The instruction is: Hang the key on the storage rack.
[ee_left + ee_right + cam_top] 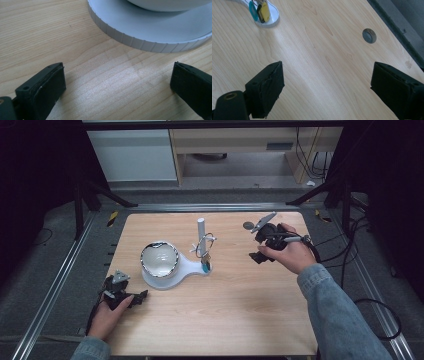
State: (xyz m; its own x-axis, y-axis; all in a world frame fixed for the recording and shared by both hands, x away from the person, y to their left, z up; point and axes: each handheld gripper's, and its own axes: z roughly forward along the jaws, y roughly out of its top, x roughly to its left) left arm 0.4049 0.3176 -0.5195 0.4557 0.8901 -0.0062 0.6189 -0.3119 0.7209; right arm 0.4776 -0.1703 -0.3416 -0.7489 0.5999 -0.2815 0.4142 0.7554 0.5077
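A white stand [182, 270] lies on the wooden table [235, 310], with a round bowl [159, 259] on its wide end and an upright white post [201, 231] on its narrow end. Small tags, teal and yellow [262, 12], hang at the post's foot. My left gripper [141, 296] rests low at the table's left edge, open, its jaws wide apart just short of the stand's ribbed rim [140, 42]. My right gripper [255, 251] is held above the table's right side, open, nothing between its jaws.
A small grey round disc [248, 225] lies on the table near the far right, also seen as the disc [369, 35] ahead of the right jaws. Metal rails [55, 290] run along the table's sides. Dark frame legs and cabinets stand behind.
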